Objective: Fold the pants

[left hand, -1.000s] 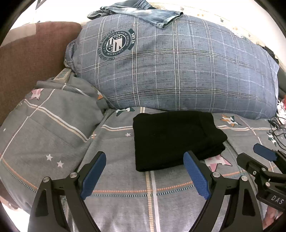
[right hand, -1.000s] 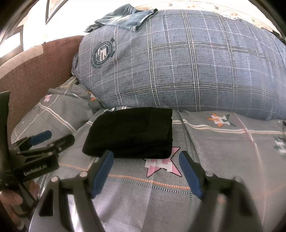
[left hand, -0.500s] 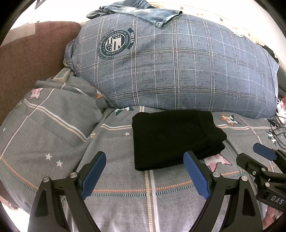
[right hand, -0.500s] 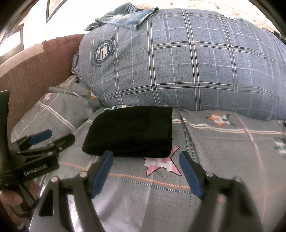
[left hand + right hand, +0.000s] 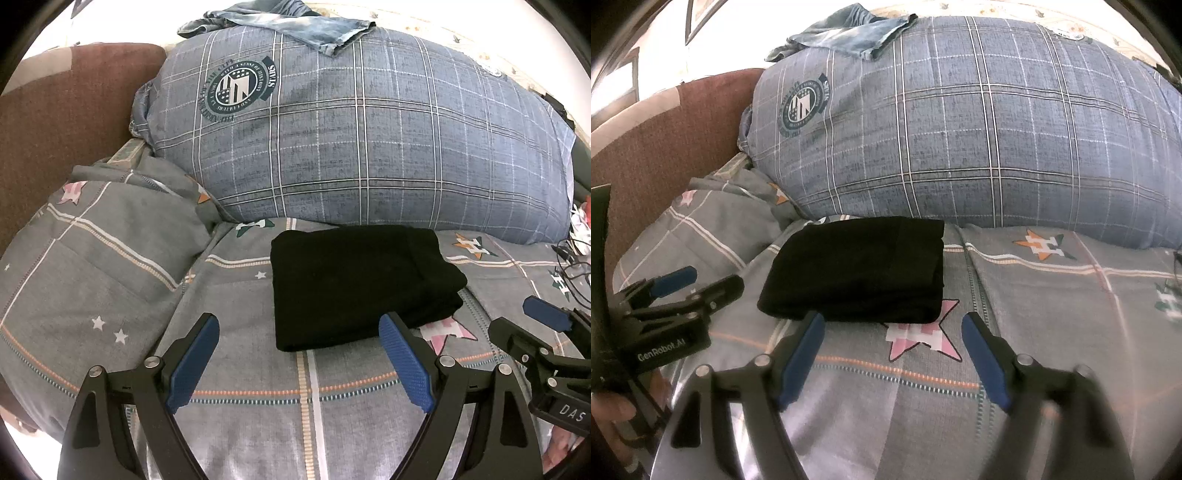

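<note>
Hovering over the near part of the bed, the left tongs stood wide open with nothing between the blue pads. The right tongs were likewise spread wide and empty, their pads above the grey sheet. Each pair showed in the other's view: the right tongs at the right edge of the left view, the left tongs at the left edge of the right view, with part of a hand below them. Neither pair touched the pants.

Just beyond both sets of fingertips lay the pants, black and folded into a thick, neat rectangle, flat on the sheet near the middle of the bed. In the right view the pants covered the upper tip of a pink star printed on the sheet.

Behind the pants, almost touching their far edge, a large blue plaid pillow with a round crest filled the head of the bed. A piece of denim lay draped on top of it. A grey pillow in the same starred cloth sat at the left edge, against a brown headboard. Some dark cables lay at the right edge of the bed.
</note>
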Demonstrator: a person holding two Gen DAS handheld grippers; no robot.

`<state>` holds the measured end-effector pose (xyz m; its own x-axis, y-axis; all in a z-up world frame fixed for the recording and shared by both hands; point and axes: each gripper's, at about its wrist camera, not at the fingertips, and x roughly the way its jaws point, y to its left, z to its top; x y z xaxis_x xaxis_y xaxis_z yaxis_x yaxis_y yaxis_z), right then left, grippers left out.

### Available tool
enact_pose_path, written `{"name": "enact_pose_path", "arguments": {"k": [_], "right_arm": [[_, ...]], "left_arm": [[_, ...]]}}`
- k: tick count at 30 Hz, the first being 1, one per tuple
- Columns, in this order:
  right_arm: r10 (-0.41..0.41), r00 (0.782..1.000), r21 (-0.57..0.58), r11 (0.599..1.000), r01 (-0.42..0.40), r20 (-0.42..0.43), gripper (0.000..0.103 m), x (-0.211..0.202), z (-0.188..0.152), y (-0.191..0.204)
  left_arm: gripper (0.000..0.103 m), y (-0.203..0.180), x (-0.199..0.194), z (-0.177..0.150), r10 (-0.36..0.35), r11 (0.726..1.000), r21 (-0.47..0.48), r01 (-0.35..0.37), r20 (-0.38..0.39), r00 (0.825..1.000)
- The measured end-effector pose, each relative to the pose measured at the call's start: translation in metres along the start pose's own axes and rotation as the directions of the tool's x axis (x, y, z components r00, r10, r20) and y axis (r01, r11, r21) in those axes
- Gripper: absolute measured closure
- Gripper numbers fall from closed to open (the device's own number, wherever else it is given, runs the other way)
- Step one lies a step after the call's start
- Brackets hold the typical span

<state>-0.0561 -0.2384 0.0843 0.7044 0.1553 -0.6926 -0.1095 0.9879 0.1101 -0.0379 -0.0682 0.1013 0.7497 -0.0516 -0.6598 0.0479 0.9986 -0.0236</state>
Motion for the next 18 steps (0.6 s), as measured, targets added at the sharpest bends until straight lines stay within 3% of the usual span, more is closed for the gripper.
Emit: {"name": "enact_pose_path", "arguments": {"k": [18], "right_arm": [[-0.024, 1.000, -0.002, 1.000, 0.024, 0.005, 0.024, -0.010, -0.006, -0.006]], "left_arm": [[0.011, -0.004, -0.005, -0.012, -0.033, 0.999, 0.017, 0.033, 0.012, 0.999]]}}
